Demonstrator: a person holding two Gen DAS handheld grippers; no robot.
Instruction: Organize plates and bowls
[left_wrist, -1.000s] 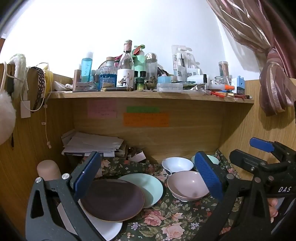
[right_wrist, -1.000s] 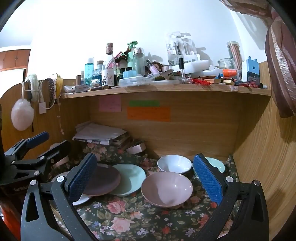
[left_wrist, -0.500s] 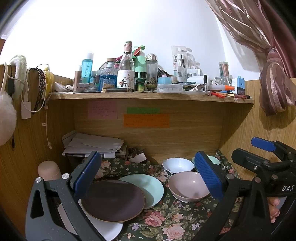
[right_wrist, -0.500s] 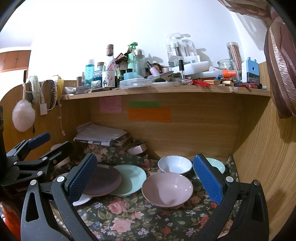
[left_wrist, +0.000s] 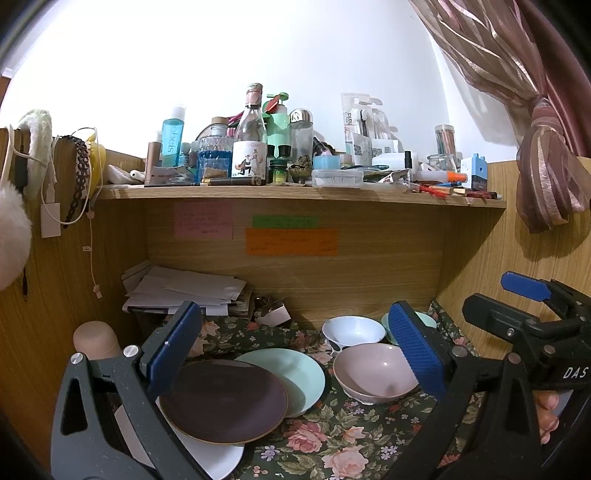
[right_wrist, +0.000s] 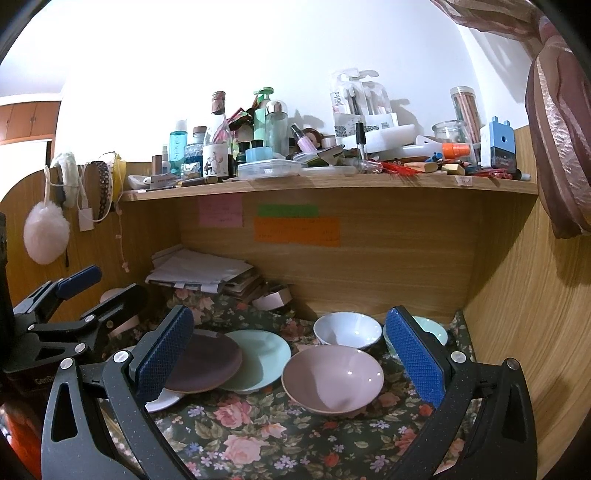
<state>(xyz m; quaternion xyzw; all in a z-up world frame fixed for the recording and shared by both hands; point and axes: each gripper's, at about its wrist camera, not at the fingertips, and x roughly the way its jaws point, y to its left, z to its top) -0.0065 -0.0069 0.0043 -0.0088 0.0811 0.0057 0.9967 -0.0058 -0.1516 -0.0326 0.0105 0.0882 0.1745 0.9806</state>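
On the floral cloth lie three overlapping plates: a dark brown plate on top, a mint plate behind it, a white plate beneath. To their right sit a pink bowl, a white bowl and a mint bowl at the back. My left gripper hovers open above the brown plate and holds nothing. My right gripper is open, empty, in front of the pink bowl. Each gripper also shows at the edge of the other's view.
A wooden back wall with sticky notes and side walls close in the nook. A stack of papers lies at the back left, a beige cylinder at the left. A cluttered shelf of bottles hangs overhead.
Both views have drifted slightly. The plates and bowls have not moved, and both grippers stay open.
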